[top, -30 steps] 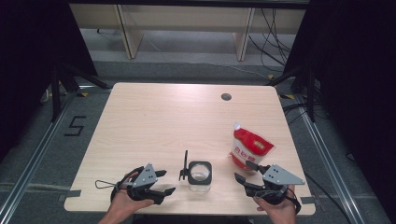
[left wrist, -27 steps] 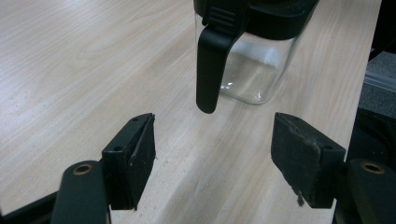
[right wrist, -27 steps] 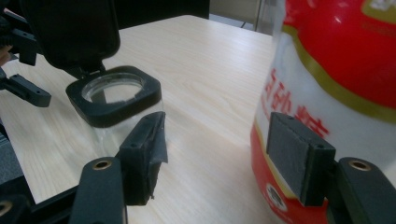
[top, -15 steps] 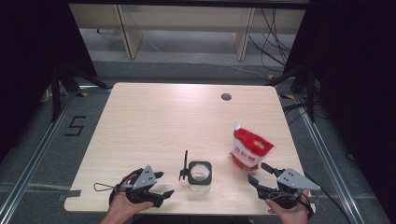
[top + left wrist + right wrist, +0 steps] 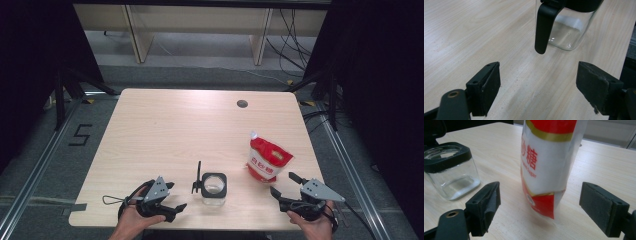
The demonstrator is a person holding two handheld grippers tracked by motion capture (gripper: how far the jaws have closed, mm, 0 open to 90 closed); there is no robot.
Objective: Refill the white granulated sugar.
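A square clear glass jar [image 5: 214, 189] with a black rim stands near the table's front edge, and its black flip lid [image 5: 198, 179] sticks up at its left. In the left gripper view the jar [image 5: 570, 32] and the hanging lid [image 5: 543, 30] are just ahead of my left gripper [image 5: 539, 77]. My left gripper [image 5: 176, 196] is left of the jar; its jaws have just been opening and hold nothing. A red and white sugar pouch [image 5: 268, 159] stands upright at the right. My right gripper [image 5: 281, 183] faces the pouch [image 5: 546, 162]; its jaws have just been opening, wide apart, with the pads off the pouch.
A small dark round hole [image 5: 242, 104] sits at the far side of the light wooden table [image 5: 165, 135]. Both hands are at the near edge. Black curtains hang at both sides, and metal rails run along the floor.
The jaws of both grippers stand wider than before. My right gripper has drawn to the right and toward the near edge, away from the pouch. The left hand has kept its place.
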